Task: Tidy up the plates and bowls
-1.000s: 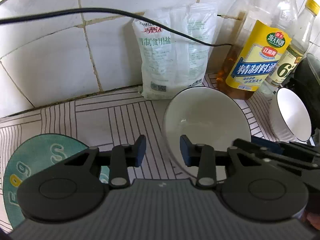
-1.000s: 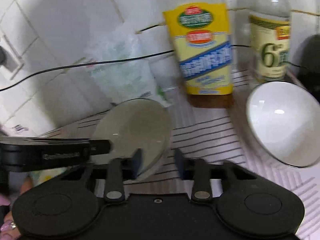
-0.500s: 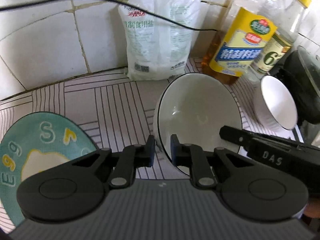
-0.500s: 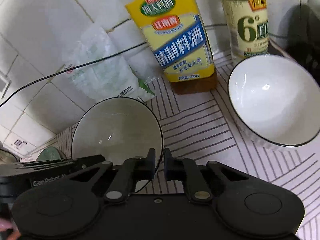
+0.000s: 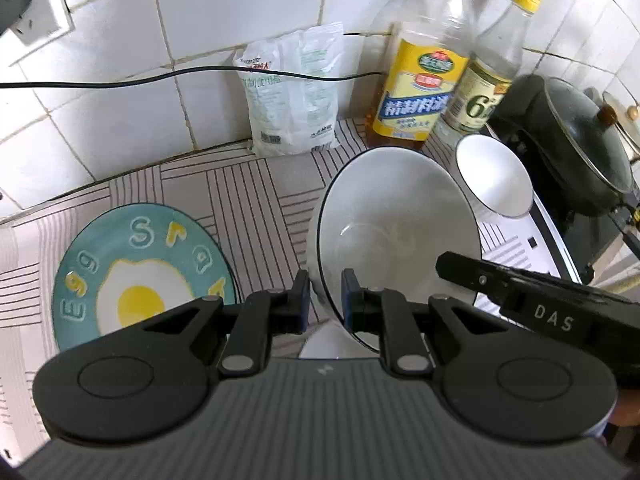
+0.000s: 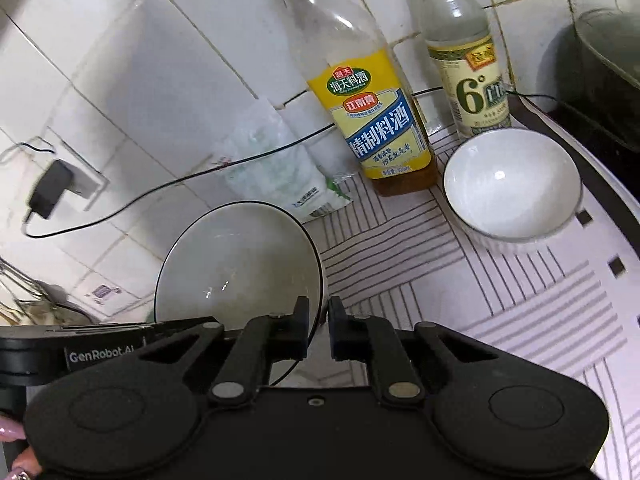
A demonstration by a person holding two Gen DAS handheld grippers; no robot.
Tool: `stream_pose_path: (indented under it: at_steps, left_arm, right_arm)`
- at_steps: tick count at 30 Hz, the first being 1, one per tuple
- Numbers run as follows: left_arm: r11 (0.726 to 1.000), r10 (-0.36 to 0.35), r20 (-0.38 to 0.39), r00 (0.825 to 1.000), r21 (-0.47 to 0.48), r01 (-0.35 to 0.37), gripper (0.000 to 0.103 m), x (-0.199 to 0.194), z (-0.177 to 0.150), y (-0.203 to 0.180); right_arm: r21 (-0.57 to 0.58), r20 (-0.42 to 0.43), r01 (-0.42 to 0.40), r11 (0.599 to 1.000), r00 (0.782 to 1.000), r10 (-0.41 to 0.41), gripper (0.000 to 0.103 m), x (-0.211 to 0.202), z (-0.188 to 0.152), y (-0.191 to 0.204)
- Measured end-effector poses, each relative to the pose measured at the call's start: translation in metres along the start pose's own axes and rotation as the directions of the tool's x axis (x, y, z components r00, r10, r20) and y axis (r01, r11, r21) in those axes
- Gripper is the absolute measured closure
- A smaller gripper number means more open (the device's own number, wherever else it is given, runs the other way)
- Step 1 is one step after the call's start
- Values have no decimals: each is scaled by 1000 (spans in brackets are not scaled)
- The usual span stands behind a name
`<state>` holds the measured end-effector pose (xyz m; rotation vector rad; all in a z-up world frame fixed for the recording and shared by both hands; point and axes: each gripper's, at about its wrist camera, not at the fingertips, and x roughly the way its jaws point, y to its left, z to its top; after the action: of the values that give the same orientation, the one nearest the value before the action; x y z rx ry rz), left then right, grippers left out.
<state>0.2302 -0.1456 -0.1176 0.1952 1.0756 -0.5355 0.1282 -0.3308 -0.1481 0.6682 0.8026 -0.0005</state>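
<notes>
the large white bowl [image 5: 396, 236] with a thin dark rim is held tilted above the striped counter mat [image 5: 248, 184], gripped from two sides at once. the left gripper [image 5: 325, 300] has its jaws drawn narrow and pinched on the bowl's near-left rim, one pad inside and one outside. the right gripper [image 6: 318, 324] is likewise closed tight on the opposite edge of the same bowl, its rim running between the two pads; in the left wrist view its black body marked "das" reaches in from the right across the bowl's edge.

just right of the held bowl, a smaller white bowl [image 6: 512, 184] sits upright on the mat, close to the stove edge. to the left of the held bowl lies a teal plate [image 5: 140, 272] printed with a fried egg and letters, flat on the mat.

behind them, against the tiled wall [image 5: 120, 80], stand a yellow-labelled cooking wine bottle [image 5: 424, 88] and a vinegar bottle [image 5: 488, 80], with a bag of salt [image 5: 292, 92] leaning to their left. a black cable [image 5: 160, 78] hangs across the tiles. a dark lidded pot [image 5: 580, 140] sits on the stove at the far right.
</notes>
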Motion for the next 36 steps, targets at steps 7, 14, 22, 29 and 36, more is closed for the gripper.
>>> stream_pose_path:
  at_steps: [7,14,22,29,36]
  left_arm:
    - [999,32,-29,999,37,-31,89,-22,-18,-11]
    - [998,51,-75,996,42,-48,89,-23,-42,-20]
    - [998,54,-172,984,-6,-56,89,-2,-64,-14]
    - [997,53,-216,975,-37,-62,89,14,-70,-4]
    - [995,45,-247,968,-71,-65,89,23,-68,3]
  right_arm:
    - [6,-36,-19,1000,999,20,89,-27,-18,4]
    - [-37,-31,-19,999,999,17,89,-46,-33,6]
    - [-111,-28,-25,994,999,22,89,-42,-52,3]
    - [-176,-39,8,984,999,-15,89,-30,-65,9]
    - [-235,-39,44,971,998,-54,89,-21,-70,15]
